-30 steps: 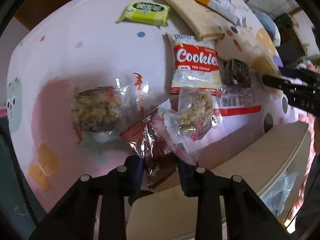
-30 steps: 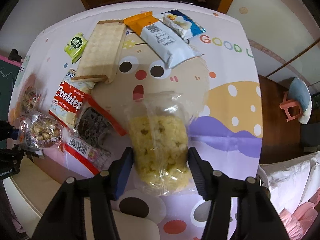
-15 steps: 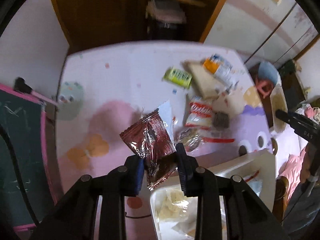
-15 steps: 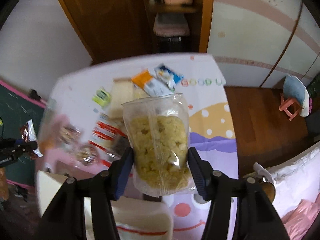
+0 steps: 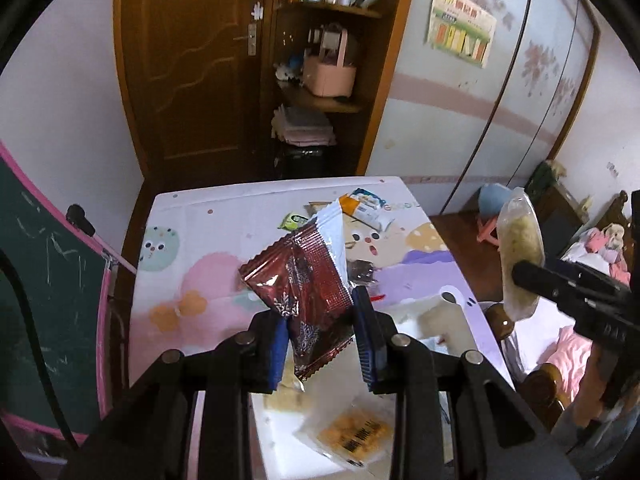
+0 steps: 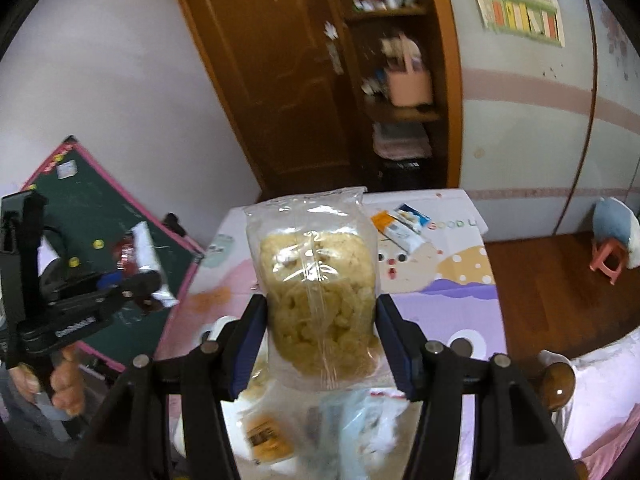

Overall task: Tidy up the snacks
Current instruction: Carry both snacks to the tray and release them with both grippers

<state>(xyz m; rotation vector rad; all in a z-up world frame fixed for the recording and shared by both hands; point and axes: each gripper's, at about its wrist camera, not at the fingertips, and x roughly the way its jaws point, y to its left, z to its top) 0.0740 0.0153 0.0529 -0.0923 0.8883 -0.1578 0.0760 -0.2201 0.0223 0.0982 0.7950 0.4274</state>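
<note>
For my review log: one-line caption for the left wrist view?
Left tongs shut on a dark red foil snack packet above the patterned table; right tongs hold a clear bag of yellow snacks.

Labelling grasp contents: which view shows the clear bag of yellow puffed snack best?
Right wrist view. The clear bag of yellow puffed snack fills the centre, face-on, clamped in the right gripper. The left wrist view catches it only edge-on and small at the right side.
</note>
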